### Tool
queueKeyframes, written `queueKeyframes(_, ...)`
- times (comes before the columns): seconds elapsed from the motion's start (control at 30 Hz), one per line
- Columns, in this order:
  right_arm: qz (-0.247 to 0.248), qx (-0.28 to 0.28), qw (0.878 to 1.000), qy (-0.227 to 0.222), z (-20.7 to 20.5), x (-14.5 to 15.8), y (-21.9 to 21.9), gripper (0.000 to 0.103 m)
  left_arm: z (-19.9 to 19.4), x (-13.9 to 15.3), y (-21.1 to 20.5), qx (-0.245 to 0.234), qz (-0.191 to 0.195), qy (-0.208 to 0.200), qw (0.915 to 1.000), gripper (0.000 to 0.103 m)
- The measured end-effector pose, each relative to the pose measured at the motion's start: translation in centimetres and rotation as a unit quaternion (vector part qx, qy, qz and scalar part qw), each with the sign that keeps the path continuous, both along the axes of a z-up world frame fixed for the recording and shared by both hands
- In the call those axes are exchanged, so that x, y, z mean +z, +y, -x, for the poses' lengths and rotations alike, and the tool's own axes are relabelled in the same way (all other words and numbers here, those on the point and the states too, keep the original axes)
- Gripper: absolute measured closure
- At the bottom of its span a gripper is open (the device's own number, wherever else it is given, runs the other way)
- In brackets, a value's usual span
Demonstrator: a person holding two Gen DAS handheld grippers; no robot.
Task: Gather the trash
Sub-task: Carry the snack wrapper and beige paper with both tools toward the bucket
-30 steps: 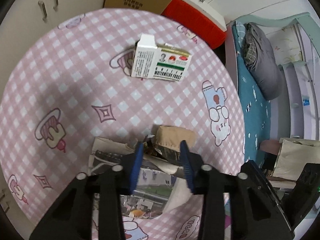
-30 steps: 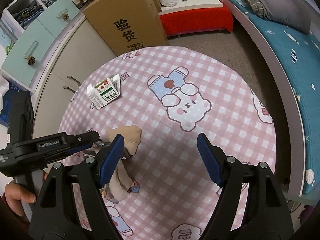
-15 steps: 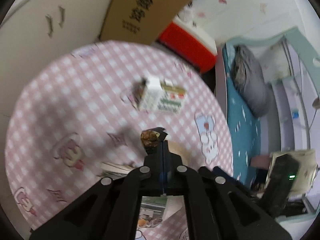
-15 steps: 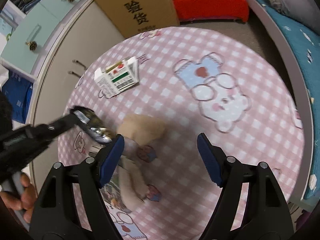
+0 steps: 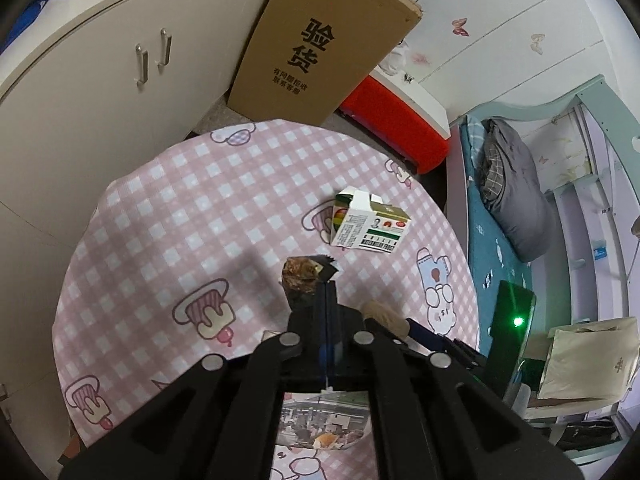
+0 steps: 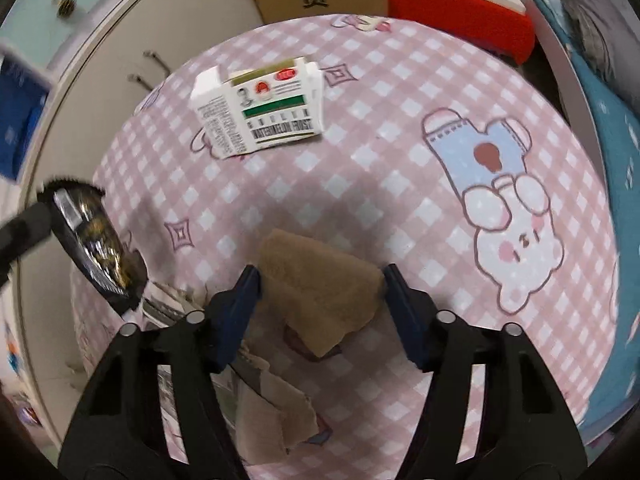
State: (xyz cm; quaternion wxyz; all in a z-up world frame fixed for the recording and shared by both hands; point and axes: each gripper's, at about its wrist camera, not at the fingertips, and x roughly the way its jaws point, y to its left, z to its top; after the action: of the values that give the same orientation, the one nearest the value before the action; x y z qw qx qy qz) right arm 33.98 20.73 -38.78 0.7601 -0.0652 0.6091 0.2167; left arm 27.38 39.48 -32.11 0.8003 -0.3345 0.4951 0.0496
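My left gripper (image 5: 327, 292) is shut on a dark crumpled snack wrapper (image 5: 306, 278) and holds it above the round pink checked table (image 5: 180, 240). The wrapper also shows at the left of the right wrist view (image 6: 94, 240). My right gripper (image 6: 320, 280) is open, its jaws on either side of a brown crumpled paper napkin (image 6: 320, 292) on the table; touching cannot be told. A white and green carton (image 6: 262, 110) lies on its side further back, also in the left wrist view (image 5: 370, 226).
Torn paper and a printed leaflet (image 6: 256, 392) lie near the table's front edge. Behind the table stand a cardboard box (image 5: 324, 44), a cream cabinet (image 5: 100, 80) and a red box (image 5: 400, 120). A bed (image 5: 504, 216) runs along the right.
My left gripper closed on the wrapper and lifted it off the table. My right gripper came down and forward, its open jaws now around the brown napkin.
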Motion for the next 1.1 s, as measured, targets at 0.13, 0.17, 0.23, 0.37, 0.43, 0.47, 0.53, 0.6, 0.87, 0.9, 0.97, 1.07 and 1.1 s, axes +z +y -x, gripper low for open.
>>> queueKeyframes(0.13, -0.021, 0.009, 1.000, -0.007, 0.0, 0.7, -0.9, 0.063, -0.3, 1.1, -1.7, -0.019, -0.034, -0.003, 0.9992, 0.103)
queueKeyframes(0.17, -0.027, 0.011, 1.000, -0.010, -0.1, 1.0, -1.3, 0.069, -0.5, 1.5, -2.3, -0.025, -0.043, -0.007, 0.9987, 0.103)
queueKeyframes(0.23, -0.042, 0.018, 0.999, -0.014, -0.6, 1.9, -2.4, 0.084, -0.9, 2.3, -3.5, -0.032, -0.051, -0.014, 0.9981, 0.103)
queueKeyframes(0.37, -0.068, 0.012, 0.997, -0.021, -1.4, 3.3, -5.0, 0.086, -1.8, 3.6, -5.9, -0.039, -0.057, -0.025, 0.9973, 0.103)
queueKeyframes(0.43, -0.084, 0.003, 0.996, -0.020, -1.6, 3.8, -6.9, 0.086, -2.3, 4.2, -7.4, -0.039, -0.062, -0.027, 0.9969, 0.103)
queueKeyframes(0.47, -0.093, -0.003, 0.996, -0.018, -1.7, 4.1, -8.0, 0.086, -2.5, 4.4, -8.1, -0.035, -0.066, -0.027, 0.9968, 0.103)
queueKeyframes(0.53, -0.100, -0.010, 0.995, -0.016, -1.8, 4.7, -9.8, 0.086, -2.8, 4.8, -9.3, -0.031, -0.059, -0.024, 0.9975, 0.103)
queueKeyframes(0.6, -0.111, -0.024, 0.993, -0.022, -2.2, 6.0, -12.3, 0.086, -3.2, 5.3, -11.1, -0.033, -0.060, -0.025, 0.9973, 0.103)
queueKeyframes(0.87, -0.137, -0.073, 0.985, -0.071, -2.6, 11.2, -24.8, 0.087, -6.1, 7.4, -21.4, -0.072, -0.053, -0.050, 0.9947, 0.103)
queueKeyframes(0.9, -0.137, -0.084, 0.984, -0.076, -2.7, 11.7, -27.0, 0.087, -6.7, 7.6, -23.5, -0.084, -0.051, -0.051, 0.9938, 0.103)
queueKeyframes(0.97, -0.134, -0.099, 0.982, -0.086, -2.7, 12.4, -30.2, 0.087, -7.8, 7.9, -27.5, -0.109, -0.045, -0.054, 0.9915, 0.103)
queueKeyframes(1.07, -0.125, -0.125, 0.979, -0.100, -2.6, 13.1, -35.8, 0.087, -8.9, 8.2, -32.8, -0.148, -0.047, -0.057, 0.9863, 0.103)
queueKeyframes(1.1, -0.123, -0.135, 0.978, -0.104, -2.5, 13.2, -37.4, 0.086, -9.3, 8.3, -35.2, -0.165, -0.045, -0.059, 0.9835, 0.103)
